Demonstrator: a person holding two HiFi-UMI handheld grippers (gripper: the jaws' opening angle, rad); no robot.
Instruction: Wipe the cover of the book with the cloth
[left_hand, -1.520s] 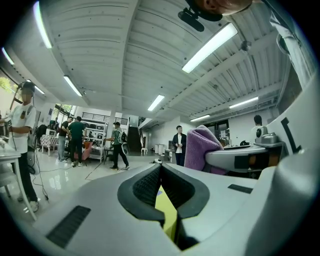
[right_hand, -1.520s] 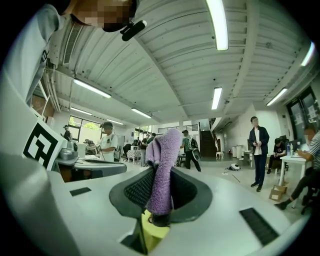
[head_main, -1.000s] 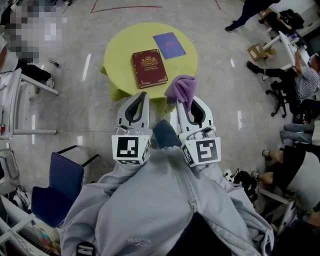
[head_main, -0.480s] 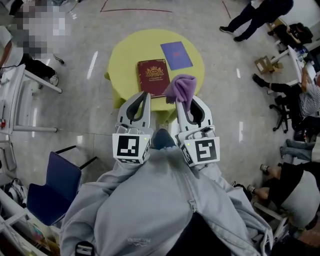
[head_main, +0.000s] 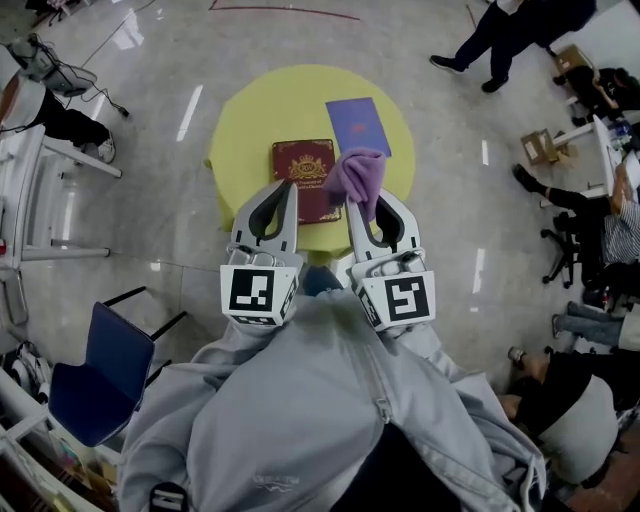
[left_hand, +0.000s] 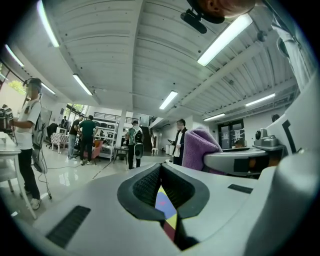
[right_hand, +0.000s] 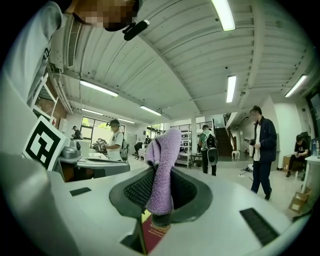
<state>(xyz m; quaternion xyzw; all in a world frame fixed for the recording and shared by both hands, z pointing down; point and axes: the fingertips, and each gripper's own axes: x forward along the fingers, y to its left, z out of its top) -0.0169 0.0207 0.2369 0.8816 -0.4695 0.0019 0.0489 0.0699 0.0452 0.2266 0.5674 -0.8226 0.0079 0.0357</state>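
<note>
Left gripper (head_main: 289, 190) closed, empty; right gripper (head_main: 357, 206) clamping cloth (head_main: 357, 174).

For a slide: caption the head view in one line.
Right tongs grip a purple cloth over the red book on a yellow table; left tongs empty.

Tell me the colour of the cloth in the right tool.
Light purple; the cloth shows best in the right gripper view.

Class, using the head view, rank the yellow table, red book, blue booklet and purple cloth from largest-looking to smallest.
1. yellow table
2. red book
3. blue booklet and purple cloth: these look about alike, and the cloth hangs in the right gripper, nearer the camera, so they stay unranked.
</note>
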